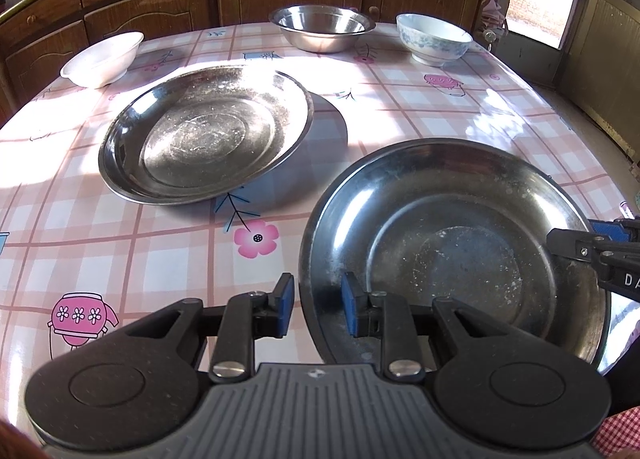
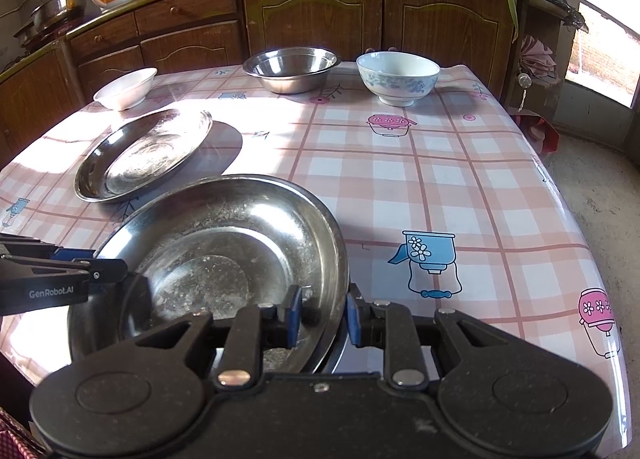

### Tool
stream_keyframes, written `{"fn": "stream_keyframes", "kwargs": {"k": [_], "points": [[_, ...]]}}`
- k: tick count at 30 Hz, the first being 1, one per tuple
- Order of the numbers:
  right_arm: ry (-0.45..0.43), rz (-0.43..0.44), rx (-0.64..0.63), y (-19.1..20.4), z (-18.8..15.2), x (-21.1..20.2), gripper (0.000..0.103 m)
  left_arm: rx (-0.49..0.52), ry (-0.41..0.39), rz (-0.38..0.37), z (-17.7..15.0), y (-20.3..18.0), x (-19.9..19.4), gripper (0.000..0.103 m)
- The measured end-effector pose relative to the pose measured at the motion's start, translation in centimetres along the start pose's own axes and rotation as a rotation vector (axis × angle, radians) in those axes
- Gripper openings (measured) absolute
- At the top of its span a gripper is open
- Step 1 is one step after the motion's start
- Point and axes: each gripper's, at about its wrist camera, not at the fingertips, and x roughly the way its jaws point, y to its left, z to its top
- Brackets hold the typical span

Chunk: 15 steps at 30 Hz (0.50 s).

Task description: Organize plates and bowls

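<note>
Left gripper (image 1: pixel 316 305) and right gripper (image 2: pixel 322 315) each straddle the near steel plate's (image 2: pixel 224 243) rim at opposite sides, pads barely apart, plate tilted over the table (image 2: pixel 400 179). Loose pinch risks slipping; second plate (image 2: pixel 140 155) nearby.

The near edge of the metal plate (image 2: pixel 240 251) hides behind the right gripper (image 2: pixel 320 317). You cannot tell if the pads (image 2: pixel 294 315) press the rim.
</note>
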Motion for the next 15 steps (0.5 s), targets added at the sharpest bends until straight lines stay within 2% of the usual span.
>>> {"fn": "stream_keyframes", "kwargs": {"k": [3, 6, 12, 15], "points": [[-0.006, -0.019, -0.017, 0.1, 0.1, -0.2, 0.036, -0.006, 0.001, 0.000, -0.1, 0.2, 0.1, 0.026], [-0.002, -0.016, -0.023, 0.1, 0.1, -0.3, 0.038, -0.008, 0.000, -0.001, 0.0, 0.3, 0.0, 0.026], [-0.036, -0.052, -0.023, 0.0, 0.4, -0.8, 0.048, -0.021, -0.017, -0.001, 0.2, 0.5, -0.5, 0.027], [-0.057, -0.045, 0.002, -0.3, 0.8, -1.2, 0.050, -0.034, -0.033, 0.006, 0.5, 0.9, -1.0, 0.030]]}}
